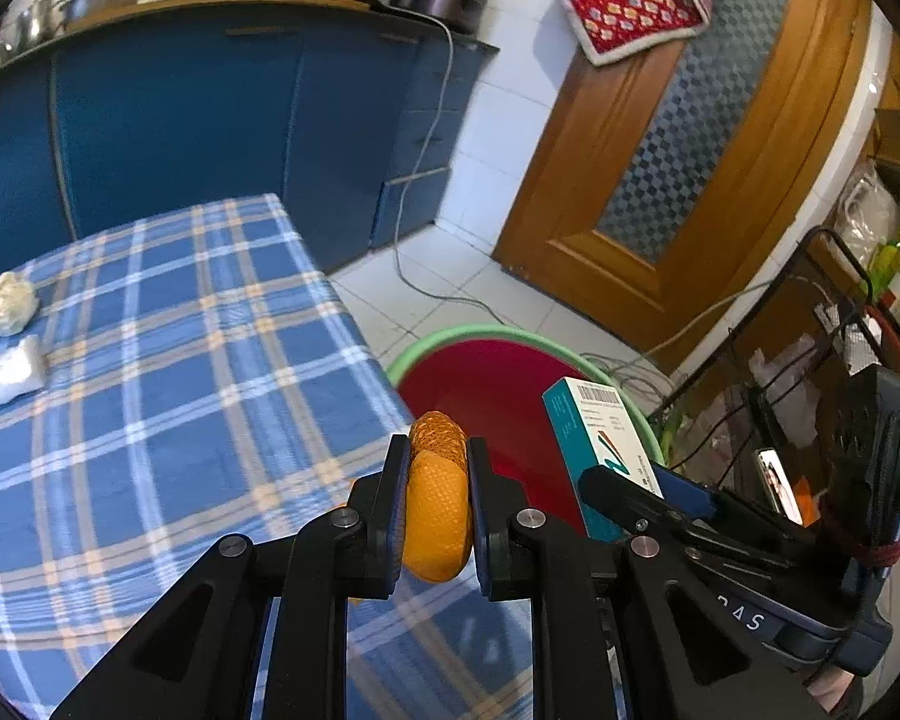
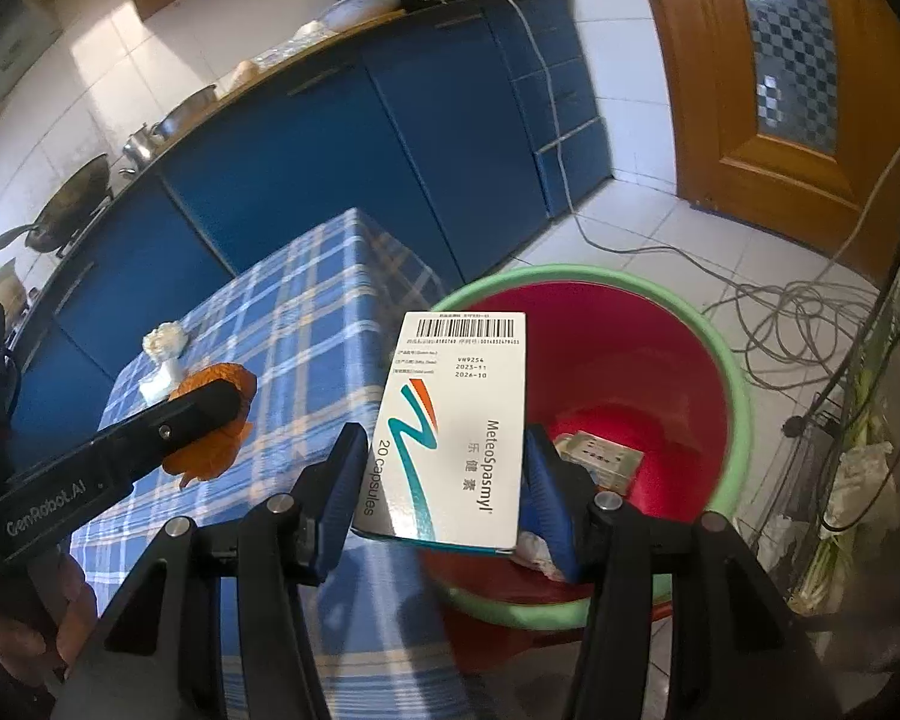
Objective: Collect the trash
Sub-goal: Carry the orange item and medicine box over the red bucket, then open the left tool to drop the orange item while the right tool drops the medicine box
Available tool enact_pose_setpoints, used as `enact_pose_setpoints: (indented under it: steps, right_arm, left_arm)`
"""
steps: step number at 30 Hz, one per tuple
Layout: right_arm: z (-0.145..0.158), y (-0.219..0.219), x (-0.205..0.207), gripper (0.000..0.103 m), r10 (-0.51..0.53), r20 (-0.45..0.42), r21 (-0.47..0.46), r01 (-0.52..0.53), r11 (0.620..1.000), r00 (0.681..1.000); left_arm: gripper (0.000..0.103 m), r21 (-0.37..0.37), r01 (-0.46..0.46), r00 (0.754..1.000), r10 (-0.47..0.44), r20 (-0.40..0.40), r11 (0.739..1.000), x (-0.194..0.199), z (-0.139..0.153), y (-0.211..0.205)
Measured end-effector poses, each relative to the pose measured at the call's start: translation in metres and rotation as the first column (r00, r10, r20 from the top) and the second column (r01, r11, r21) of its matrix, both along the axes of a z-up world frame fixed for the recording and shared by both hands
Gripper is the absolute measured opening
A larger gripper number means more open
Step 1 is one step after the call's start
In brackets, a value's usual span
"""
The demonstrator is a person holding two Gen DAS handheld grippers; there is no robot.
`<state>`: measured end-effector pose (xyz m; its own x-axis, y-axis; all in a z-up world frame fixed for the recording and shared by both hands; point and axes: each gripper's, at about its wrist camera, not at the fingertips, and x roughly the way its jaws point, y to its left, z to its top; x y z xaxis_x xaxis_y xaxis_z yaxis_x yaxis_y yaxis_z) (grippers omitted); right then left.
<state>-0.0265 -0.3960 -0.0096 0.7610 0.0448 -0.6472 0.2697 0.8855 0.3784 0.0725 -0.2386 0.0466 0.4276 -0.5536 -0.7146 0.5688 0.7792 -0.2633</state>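
Pinching an orange peel [image 1: 437, 504], your left gripper [image 1: 437, 450] sits over the checked tablecloth's [image 1: 180, 360] edge beside the red basin [image 2: 678, 372]. Your right gripper [image 2: 444, 468] clamps a medicine box [image 2: 456, 420] above the basin's near rim; 2 white scraps [image 1: 7, 336] lie on the cloth.

A table [image 1: 168, 372] draped in a blue plaid cloth fills the left wrist view from about 7 to 10 o'clock, and two pieces of white trash lie on it near the 9 o'clock edge: a crumpled paper wad [image 1: 6, 302] and, just beside it toward 8 o'clock, a flat white packet [image 1: 11, 370]. The white tiled floor [image 2: 648, 246] beside the table carries a red basin with a green rim [image 2: 735, 384] at about 4 o'clock in the right wrist view, with loose grey cables [image 2: 798, 312] trailing at 3 o'clock.
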Motion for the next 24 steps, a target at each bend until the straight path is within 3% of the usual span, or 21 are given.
enact_pose_setpoints:
  steps: [24]
  right_arm:
    - [-0.045, -0.049, 0.003, 0.056, -0.065, -0.107, 0.062, 0.072, 0.995, 0.992]
  left_arm:
    - [0.022, 0.043, 0.066, 0.995, -0.063, -0.076, 0.997, 0.013, -0.040, -0.058]
